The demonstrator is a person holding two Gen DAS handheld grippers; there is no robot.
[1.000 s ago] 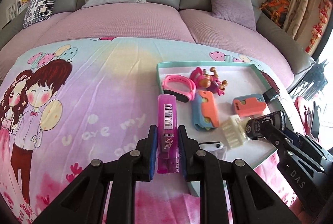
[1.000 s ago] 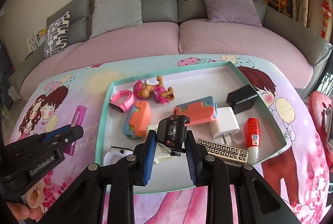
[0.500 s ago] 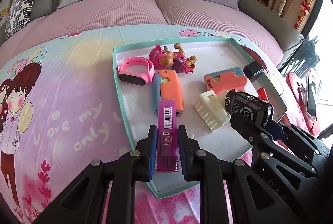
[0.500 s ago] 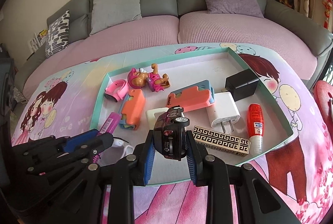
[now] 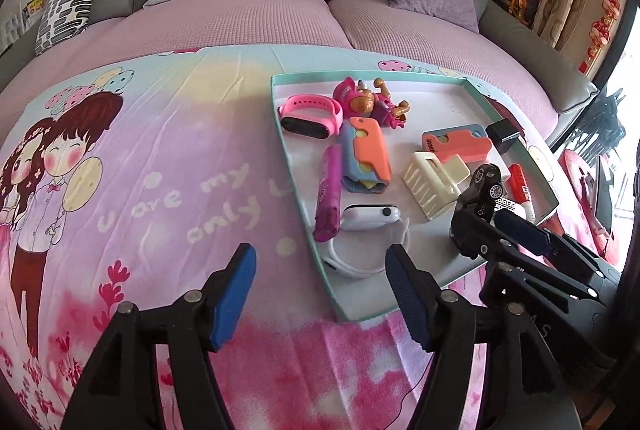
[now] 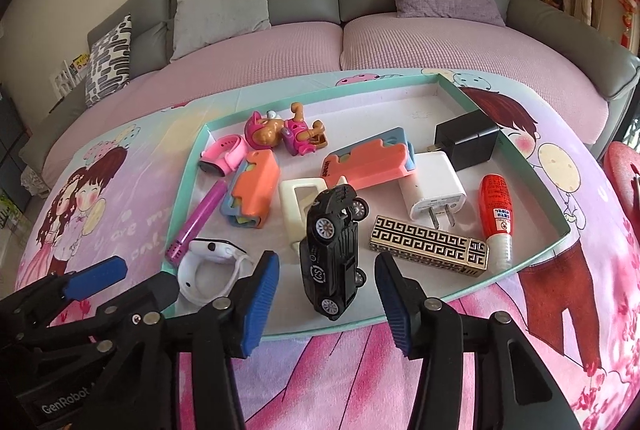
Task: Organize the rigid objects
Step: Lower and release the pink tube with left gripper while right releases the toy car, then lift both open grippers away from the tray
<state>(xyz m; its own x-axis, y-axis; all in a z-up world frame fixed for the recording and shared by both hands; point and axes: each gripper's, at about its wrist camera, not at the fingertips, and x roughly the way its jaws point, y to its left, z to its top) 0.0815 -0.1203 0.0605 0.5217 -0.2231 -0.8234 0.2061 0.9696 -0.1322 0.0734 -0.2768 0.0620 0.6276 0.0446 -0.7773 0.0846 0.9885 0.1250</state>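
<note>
Two-claw tidy-up over a cloth-covered worktop point(image 5: 168, 166) printed with cartoon children, in front of a grey sofa. Meant to gather loose hard items into one shallow white tray with a teal rim point(image 5: 360, 73), judging by the task.

Left claw point(image 5: 319, 252): jaws opening, blue pads well apart, nothing gripped. Hovered at the tray's near left corner. Just beyond it lay the slim purple plastic tube point(image 5: 329, 192), inside the tray, running along the left edge, beside an orange-and-blue block point(image 5: 366, 158) and a white smartwatch point(image 5: 370, 217). Probably set there because that strip was bare.

Right claw point(image 6: 327, 262): jaws also opening, pads clear of both sides of the black toy car point(image 6: 334, 250). Car sat between the pads, inside the tray by the middle of its near edge, tipped onto its side with wheels showing, its far end against a cream plastic clip point(image 6: 298, 206), just beside a gold-and-black patterned bar point(image 6: 430, 245). Looked released rather than placed squarely.

Compared with a second before: then clamped tight on the tube over the bare cloth, left of the tray; now let go, with the tube inside. Likewise clamped then on the car above the tray; now freed onto the tray floor. Rest of the tray's contents unchanged.
</note>
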